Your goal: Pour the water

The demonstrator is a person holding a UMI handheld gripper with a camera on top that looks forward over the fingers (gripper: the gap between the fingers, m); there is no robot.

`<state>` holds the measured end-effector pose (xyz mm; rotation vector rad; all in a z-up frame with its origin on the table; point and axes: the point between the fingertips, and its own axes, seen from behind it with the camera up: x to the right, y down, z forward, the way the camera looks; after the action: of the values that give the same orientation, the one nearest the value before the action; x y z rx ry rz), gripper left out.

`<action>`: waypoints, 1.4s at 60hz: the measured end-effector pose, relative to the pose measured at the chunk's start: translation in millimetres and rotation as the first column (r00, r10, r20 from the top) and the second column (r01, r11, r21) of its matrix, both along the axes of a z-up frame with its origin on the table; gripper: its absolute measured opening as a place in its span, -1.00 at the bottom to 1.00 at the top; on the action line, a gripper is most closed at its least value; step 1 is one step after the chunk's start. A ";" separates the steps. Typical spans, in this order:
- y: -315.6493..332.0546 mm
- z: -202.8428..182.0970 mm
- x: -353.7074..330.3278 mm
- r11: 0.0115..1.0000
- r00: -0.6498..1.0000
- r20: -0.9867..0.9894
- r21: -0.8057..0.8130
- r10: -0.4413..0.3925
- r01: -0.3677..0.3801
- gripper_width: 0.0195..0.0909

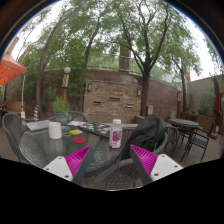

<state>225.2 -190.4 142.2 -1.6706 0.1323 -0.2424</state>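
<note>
Jaws apart before round glass table [45,148]

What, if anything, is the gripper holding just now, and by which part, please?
Nothing is held. The gripper is open, its pink pads apart and bare; the bottle stands on the glass table beyond them.

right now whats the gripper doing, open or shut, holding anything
gripper: open, holding nothing; the white bottle with a pink label stands on the round glass table, beyond the fingers.
</note>
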 end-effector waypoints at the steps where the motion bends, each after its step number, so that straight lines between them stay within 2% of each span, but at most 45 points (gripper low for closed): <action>1: 0.8 0.8 -1.0 1.000 1.000 0.001 0.003 0.005 -0.005 0.84; 18: 33.2 -0.5 5.3 0.997 0.998 -0.028 0.049 0.055 -0.054 0.84; 30: 108.8 -16.3 26.0 0.995 0.995 -0.038 0.051 0.092 -0.090 0.83; 45: 228.7 -42.6 79.7 1.000 1.000 -0.017 0.016 0.024 -0.024 0.82; 56: 282.8 -55.5 97.7 1.000 1.000 -0.028 -0.003 0.001 -0.001 0.81; 57: 285.8 -56.6 100.3 1.000 1.000 -0.020 -0.007 -0.006 0.006 0.79; 59: 294.0 -60.9 99.9 1.000 1.000 0.002 -0.018 -0.023 0.023 0.63; 62: 300.3 -62.5 105.2 0.999 0.999 0.012 -0.028 -0.034 0.034 0.22; 65: 300.8 -64.3 106.0 0.998 0.999 0.021 -0.043 -0.048 0.049 0.19; 69: 300.0 -65.1 90.7 0.998 0.999 0.047 -0.068 -0.006 0.010 0.02; 71: 296.7 -62.7 89.1 0.997 0.998 0.065 -0.077 -0.015 0.020 -0.11; 76: 290.6 -41.1 78.8 0.995 0.986 0.160 -0.081 -0.051 0.065 -0.21; 79: 296.7 -27.2 53.4 0.995 0.973 0.228 -0.075 -0.044 0.063 -0.21; 84: 306.8 19.0 8.2 0.997 0.919 0.393 -0.062 -0.021 0.049 -0.21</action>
<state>233.4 116.4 161.2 -1.6579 -0.1504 -0.6101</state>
